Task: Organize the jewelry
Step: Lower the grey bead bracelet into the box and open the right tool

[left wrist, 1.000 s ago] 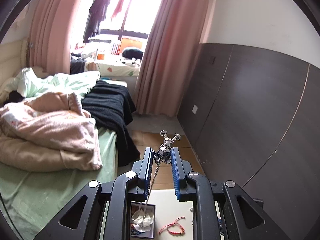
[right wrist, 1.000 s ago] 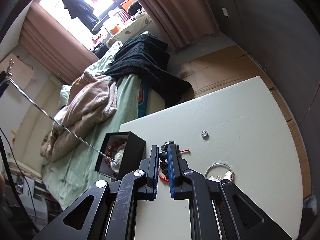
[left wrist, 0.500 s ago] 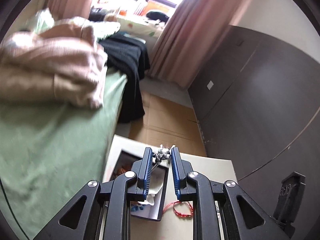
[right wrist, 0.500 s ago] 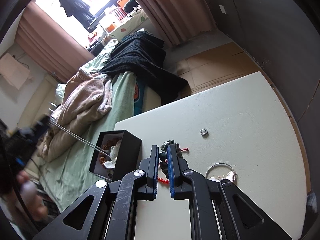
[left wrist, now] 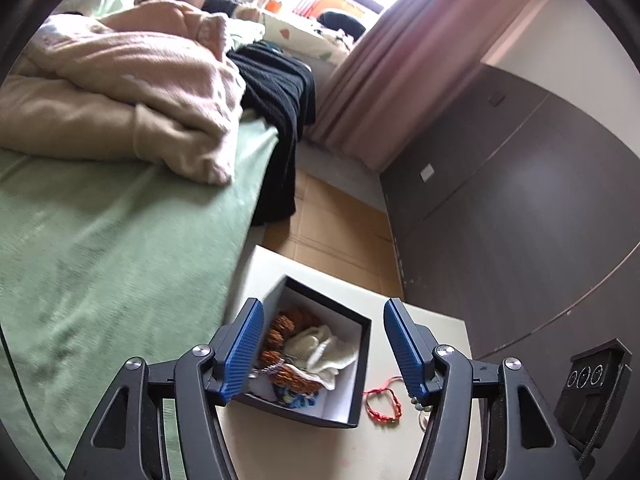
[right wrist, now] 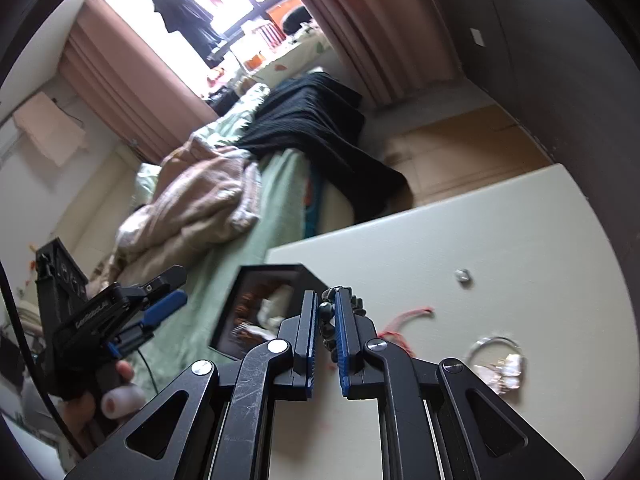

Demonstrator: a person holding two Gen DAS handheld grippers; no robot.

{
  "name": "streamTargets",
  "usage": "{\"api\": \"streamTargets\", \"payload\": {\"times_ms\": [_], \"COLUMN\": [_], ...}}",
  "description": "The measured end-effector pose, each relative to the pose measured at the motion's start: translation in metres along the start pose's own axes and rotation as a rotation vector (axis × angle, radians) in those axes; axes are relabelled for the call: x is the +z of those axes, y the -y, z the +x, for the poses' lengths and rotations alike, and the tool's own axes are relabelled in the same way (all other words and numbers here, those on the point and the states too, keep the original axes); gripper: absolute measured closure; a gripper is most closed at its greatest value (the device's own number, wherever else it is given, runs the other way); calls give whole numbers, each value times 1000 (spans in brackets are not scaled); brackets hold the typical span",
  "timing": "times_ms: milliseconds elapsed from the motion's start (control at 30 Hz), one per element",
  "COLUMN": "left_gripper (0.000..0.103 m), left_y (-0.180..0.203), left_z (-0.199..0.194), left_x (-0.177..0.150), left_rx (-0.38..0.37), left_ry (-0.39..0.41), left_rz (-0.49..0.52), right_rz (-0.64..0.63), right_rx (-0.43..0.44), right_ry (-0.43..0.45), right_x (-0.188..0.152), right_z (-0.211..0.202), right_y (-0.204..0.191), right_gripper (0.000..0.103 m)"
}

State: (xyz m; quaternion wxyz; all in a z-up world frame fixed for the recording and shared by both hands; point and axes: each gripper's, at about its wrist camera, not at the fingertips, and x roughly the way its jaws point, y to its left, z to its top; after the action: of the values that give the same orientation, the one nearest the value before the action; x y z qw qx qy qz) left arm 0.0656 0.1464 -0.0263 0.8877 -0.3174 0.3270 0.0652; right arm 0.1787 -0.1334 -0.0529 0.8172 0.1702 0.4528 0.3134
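A black jewelry box (left wrist: 362, 364) stands open on the white table (left wrist: 264, 272), holding brown beads (left wrist: 288, 322), a white cloth (left wrist: 320, 350) and a silver chain (left wrist: 266, 369). My left gripper (left wrist: 320, 344) is open and empty just above the box. My right gripper (right wrist: 326, 320) is shut on a black bead bracelet (right wrist: 327, 312), right of the box (right wrist: 308, 276). My left gripper also shows at the left of the right wrist view (right wrist: 160, 312).
A red string bracelet (left wrist: 382, 400) lies right of the box, also in the right wrist view (right wrist: 404, 316). A silver bangle (right wrist: 494, 346), pale trinkets (right wrist: 506, 366) and a small silver ring (right wrist: 463, 275) lie on the table. A bed (left wrist: 100, 240) runs along the left.
My left gripper came down over the box, opened and let go of the silver chain with its pendant, which now lies in the box. My right gripper kept its hold on the black beads.
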Motion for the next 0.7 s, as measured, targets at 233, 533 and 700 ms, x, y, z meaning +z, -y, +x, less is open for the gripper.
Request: {"api": "streamTargets", "payload": {"times_ms": [233,533,700], "left_gripper": [39,39,39], "left_y": [-22,-22,-12], "left_z": [-18,-21,-18], "left_x": [7,4,-2], "left_rx": [-14,-21,-28], "left_ry": [36,35,24], "left_rz": [-53,-57,-38], "right_rz": [-6,-15,18], "right_rx": [124,234,184], "right_ry": [20,-62,-57], "right_x": [2,-1,-3], "right_z": [10,51,39], "right_y": [-36,-73,-52], "right_gripper": [93,56,56]}}
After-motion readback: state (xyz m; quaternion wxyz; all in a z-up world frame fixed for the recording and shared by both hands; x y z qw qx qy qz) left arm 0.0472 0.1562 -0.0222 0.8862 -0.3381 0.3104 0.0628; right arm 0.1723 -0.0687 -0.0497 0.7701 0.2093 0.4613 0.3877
